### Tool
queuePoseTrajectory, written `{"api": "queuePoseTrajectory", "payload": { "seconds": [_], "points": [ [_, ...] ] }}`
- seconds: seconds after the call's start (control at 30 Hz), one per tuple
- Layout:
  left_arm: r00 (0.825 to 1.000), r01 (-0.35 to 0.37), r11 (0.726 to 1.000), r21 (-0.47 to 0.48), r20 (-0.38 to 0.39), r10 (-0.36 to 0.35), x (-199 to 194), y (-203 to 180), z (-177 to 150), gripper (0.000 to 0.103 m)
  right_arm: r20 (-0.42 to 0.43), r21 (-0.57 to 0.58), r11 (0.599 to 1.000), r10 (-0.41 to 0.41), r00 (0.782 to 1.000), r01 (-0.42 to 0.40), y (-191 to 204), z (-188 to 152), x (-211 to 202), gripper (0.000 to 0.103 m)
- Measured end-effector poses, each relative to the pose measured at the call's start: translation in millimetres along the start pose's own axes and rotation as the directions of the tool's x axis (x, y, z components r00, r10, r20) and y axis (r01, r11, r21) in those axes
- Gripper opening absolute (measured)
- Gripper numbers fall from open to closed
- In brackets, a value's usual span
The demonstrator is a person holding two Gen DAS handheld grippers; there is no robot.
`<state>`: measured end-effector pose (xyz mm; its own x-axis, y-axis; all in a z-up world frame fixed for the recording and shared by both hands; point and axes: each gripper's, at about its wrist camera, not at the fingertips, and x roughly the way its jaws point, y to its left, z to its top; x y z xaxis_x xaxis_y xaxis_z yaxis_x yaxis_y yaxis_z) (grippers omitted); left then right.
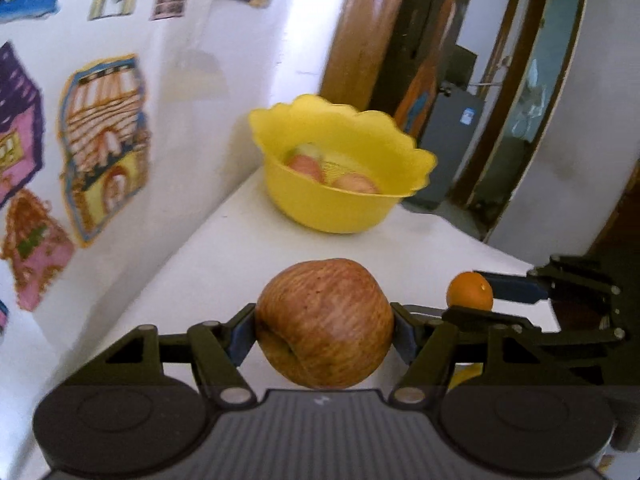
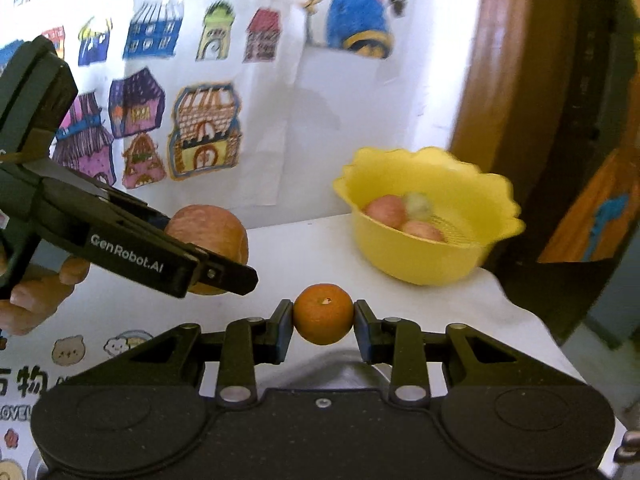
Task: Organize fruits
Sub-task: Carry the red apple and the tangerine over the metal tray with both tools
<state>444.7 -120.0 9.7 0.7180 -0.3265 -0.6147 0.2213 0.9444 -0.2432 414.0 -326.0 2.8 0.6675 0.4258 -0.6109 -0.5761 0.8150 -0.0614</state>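
Observation:
My left gripper (image 1: pixel 324 330) is shut on a large red-streaked apple (image 1: pixel 325 322), held above the white table (image 1: pixel 224 248). In the right wrist view that same apple (image 2: pixel 212 232) shows at the left, clamped by the left gripper (image 2: pixel 218 268), with a person's hand behind it. My right gripper (image 2: pixel 324 320) is shut on a small orange (image 2: pixel 324 314), which also appears in the left wrist view as the orange (image 1: pixel 470 292) at the right. A yellow scalloped bowl (image 1: pixel 360 136) stands ahead at the table's far corner; the bowl (image 2: pixel 492 200) holds two reddish apples and a pale greenish fruit.
A white wall with colourful house drawings (image 1: pixel 104 144) runs along the left of the table. A wooden door frame (image 1: pixel 360 28) and a dark doorway (image 1: pixel 520 100) lie behind the bowl. The table's right edge (image 2: pixel 532 320) drops off near the bowl. Cartoon stickers (image 2: pixel 68 352) cover the near left tabletop.

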Motion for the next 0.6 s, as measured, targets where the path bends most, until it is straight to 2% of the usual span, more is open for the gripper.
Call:
{"api": "queuePoseTrajectory", "payload": {
  "seconds": [0.3,0.6],
  "points": [
    [0.997,0.078,0.997,0.023,0.011,-0.079,1.1,-50.1,-3.4,0.072,-0.011,0.054,0.995,-0.082,0.997,0.083,-18.7,-41.3,-57.5,0.034],
    [0.995,0.101,0.993,0.059,-0.018,-0.1,12.0,-80.0,-19.9,0.072,-0.032,0.069,0.992,-0.101,0.994,0.103,-21.7,-75.5,-71.5,0.034]
  ]
}}
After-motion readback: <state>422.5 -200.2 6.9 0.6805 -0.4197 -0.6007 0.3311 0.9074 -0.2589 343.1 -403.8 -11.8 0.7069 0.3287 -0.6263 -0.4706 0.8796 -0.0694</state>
